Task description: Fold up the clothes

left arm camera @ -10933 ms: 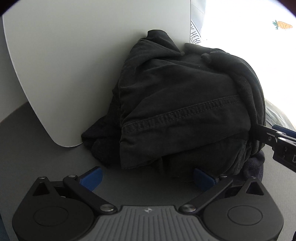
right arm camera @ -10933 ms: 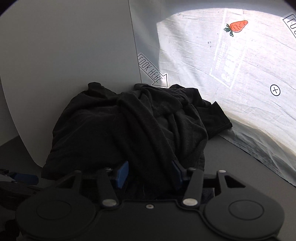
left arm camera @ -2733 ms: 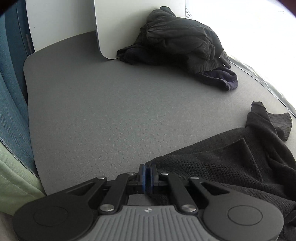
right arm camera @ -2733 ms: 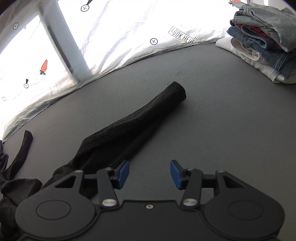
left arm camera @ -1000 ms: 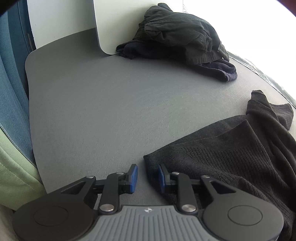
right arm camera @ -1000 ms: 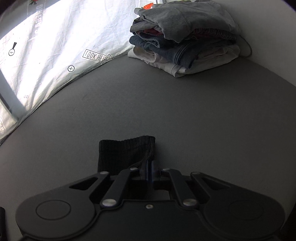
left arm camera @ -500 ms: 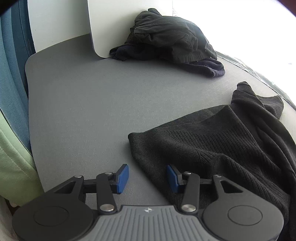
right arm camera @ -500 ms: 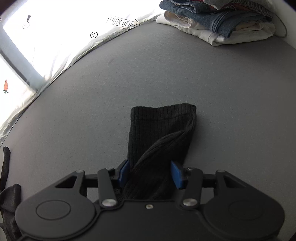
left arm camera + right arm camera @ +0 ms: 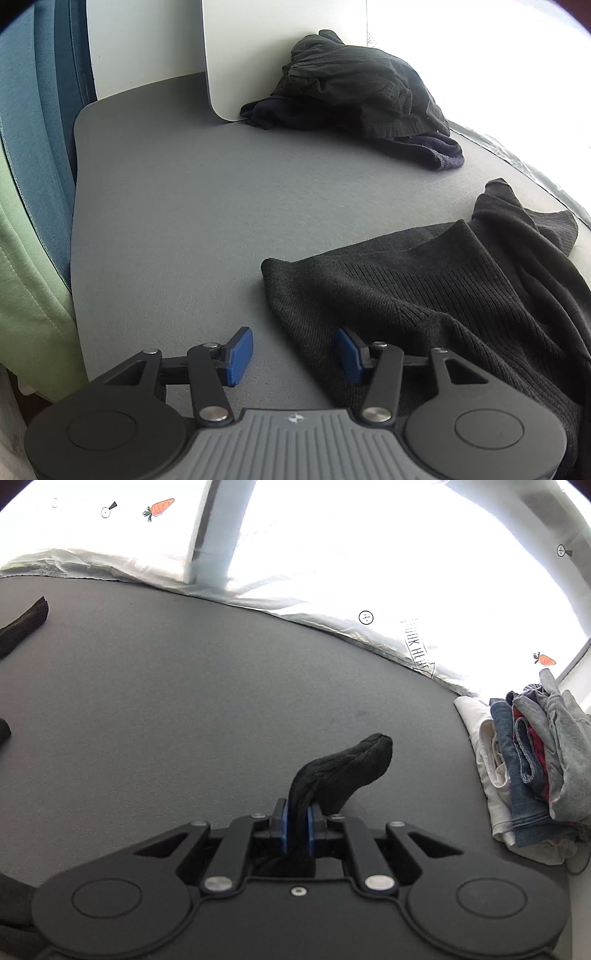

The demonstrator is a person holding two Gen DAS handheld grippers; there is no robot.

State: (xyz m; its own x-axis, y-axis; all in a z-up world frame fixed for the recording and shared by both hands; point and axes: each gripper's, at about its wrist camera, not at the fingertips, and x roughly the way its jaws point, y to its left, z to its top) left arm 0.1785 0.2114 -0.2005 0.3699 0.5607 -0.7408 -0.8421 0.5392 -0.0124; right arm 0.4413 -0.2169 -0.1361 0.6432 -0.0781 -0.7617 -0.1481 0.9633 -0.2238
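1. Left wrist view: our left gripper (image 9: 293, 350) stands with its blue pads spread and has just been opening. The near hem corner of the black knit sweater (image 9: 424, 295) lies between the pads; we see neither pad pressing on it.
2. The sweater is spread over the right half of the grey mat (image 9: 177, 206), one sleeve end rumpled at its far right edge.
3. A heap of dark clothes (image 9: 362, 96) sits at the far end of the mat, against a white panel (image 9: 273, 48).
4. Right wrist view: our right gripper (image 9: 296, 825) has its pads pinching a black sleeve cuff (image 9: 343, 771); the jaws have just been closing. The cuff sticks out past the fingertips, lifted above the mat.
5. A stack of folded clothes (image 9: 532, 760) stands at the right edge, well apart from the cuff.
6. A white printed sheet (image 9: 332, 590) borders the mat's far side.
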